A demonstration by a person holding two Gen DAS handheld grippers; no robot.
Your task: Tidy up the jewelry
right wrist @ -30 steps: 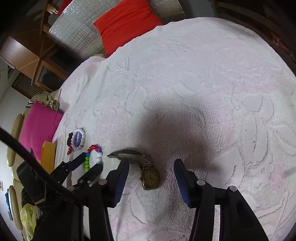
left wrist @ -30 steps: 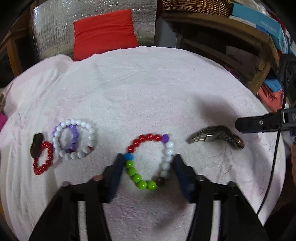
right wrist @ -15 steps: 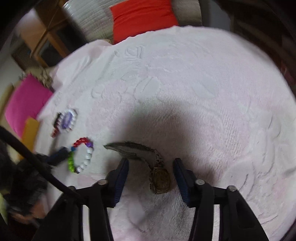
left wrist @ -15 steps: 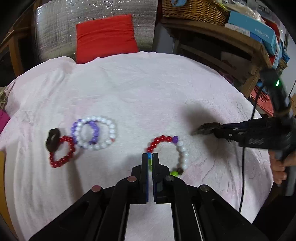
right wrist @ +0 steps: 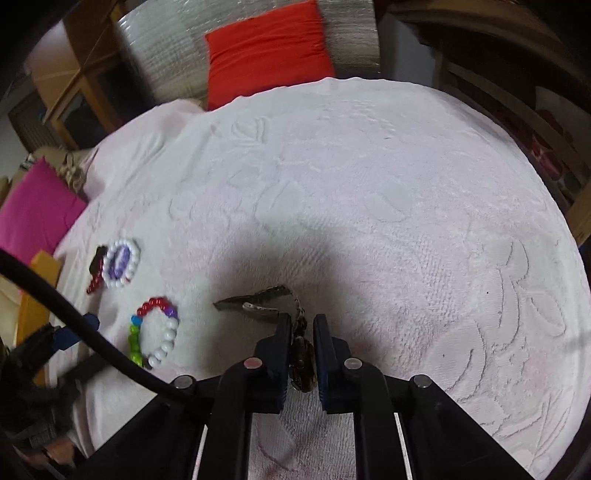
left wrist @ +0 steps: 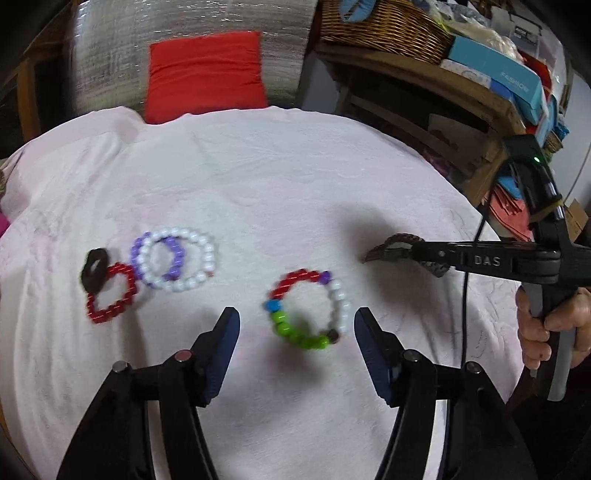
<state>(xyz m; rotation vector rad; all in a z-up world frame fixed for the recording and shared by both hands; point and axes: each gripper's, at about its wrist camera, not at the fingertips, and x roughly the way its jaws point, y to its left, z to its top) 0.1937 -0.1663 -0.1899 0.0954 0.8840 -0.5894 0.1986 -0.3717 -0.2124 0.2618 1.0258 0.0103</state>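
A multicolour bead bracelet (left wrist: 341,302) lies on the pale pink cloth (left wrist: 295,184), blurred, between the fingers of my left gripper (left wrist: 297,326). Those jaws are opening and no pad touches the beads. To its left sit a white bracelet (left wrist: 207,254), a purple one (left wrist: 173,258), a red one (left wrist: 107,315) and a dark ring (left wrist: 92,282). My right gripper (right wrist: 301,325) is closing, its pads pressing on a metal watch (right wrist: 258,301). The band trails off to the left. From the left wrist view the right gripper (left wrist: 417,254) holds the watch (left wrist: 391,249) just above the cloth.
A red cushion (left wrist: 207,70) leans against a silver panel at the back. At the right a wooden shelf (left wrist: 424,85) carries a wicker basket (left wrist: 380,26) and boxes. A pink cushion (right wrist: 33,214) lies at the left edge. A black cable (right wrist: 92,332) crosses the right wrist view.
My left gripper shut on the multicolour bracelet, then opened again and drew back; the bracelet now lies loose between its fingers. My right gripper closed on the watch.
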